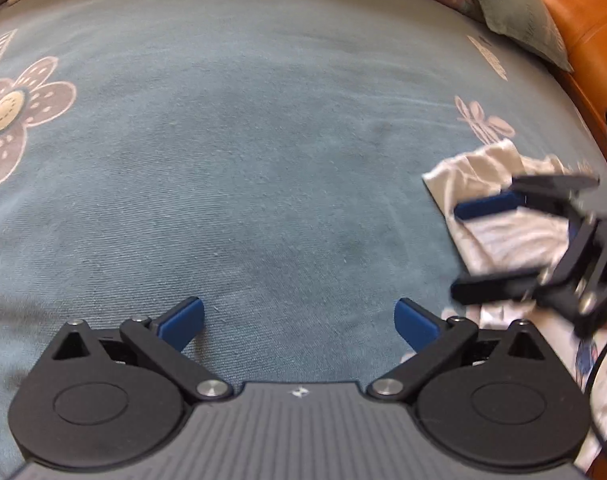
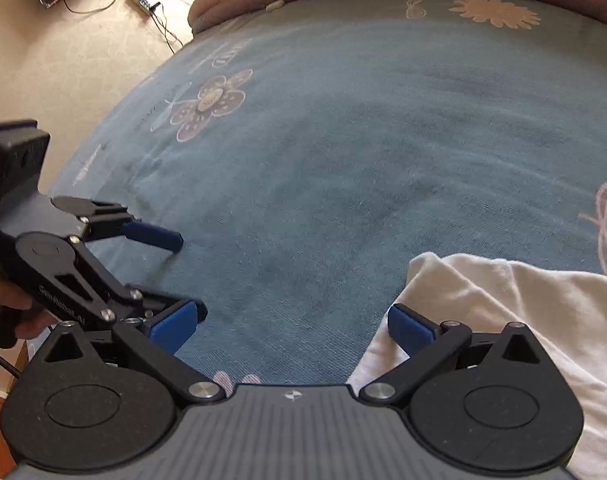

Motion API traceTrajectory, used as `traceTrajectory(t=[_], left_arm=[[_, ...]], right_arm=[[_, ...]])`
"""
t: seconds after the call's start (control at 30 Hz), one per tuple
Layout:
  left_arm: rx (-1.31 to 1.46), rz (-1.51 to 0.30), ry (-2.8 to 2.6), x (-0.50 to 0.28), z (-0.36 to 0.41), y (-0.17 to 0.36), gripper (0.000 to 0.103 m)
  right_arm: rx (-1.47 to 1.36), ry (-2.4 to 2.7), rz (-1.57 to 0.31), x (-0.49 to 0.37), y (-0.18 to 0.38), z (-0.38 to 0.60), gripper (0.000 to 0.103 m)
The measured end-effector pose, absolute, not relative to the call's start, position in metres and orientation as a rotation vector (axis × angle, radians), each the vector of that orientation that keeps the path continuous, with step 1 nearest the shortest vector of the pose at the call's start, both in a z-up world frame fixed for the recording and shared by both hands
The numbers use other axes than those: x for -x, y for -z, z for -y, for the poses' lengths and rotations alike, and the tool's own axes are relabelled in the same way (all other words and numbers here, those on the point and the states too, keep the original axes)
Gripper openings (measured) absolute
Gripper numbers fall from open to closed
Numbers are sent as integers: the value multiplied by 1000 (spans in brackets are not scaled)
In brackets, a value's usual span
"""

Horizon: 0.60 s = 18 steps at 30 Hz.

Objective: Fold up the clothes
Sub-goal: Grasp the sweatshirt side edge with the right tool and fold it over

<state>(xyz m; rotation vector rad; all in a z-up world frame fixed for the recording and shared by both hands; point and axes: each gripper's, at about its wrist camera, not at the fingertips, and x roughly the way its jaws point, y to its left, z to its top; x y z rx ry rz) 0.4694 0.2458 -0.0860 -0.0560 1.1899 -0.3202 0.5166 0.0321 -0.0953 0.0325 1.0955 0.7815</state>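
Note:
A crumpled white garment (image 1: 499,236) lies on the blue bedcover (image 1: 263,140) at the right of the left wrist view. It shows again in the right wrist view as the white garment (image 2: 535,300), lower right. My right gripper (image 2: 291,326) is open, its right pad over the garment's left edge and its left pad over bare cover. From the left wrist view the right gripper (image 1: 459,251) hovers open above the cloth. My left gripper (image 1: 299,322) is open over bare cover, holding nothing; the left gripper (image 2: 189,276) sits left of the garment, held by a hand (image 2: 19,312).
The bedcover (image 2: 343,140) carries flower prints. A grey-green pillow (image 1: 519,16) and an orange headboard (image 1: 583,40) stand at the far right. Beyond the bed's left edge is pale floor (image 2: 63,60) with a power strip (image 2: 143,0) and cables.

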Motion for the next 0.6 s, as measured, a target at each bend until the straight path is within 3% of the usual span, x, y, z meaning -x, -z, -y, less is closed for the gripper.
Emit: traceTrajectory(t=[0.4,0.6], left_arm=[[93,-1218,455,-456,-225,90,101],[51,-1221,487,-453,-215,94,101]], right_arm=[[-302,-752,-1101,-545,91,-30,103],[-196,-645,-1116,-520,66,14,103]])
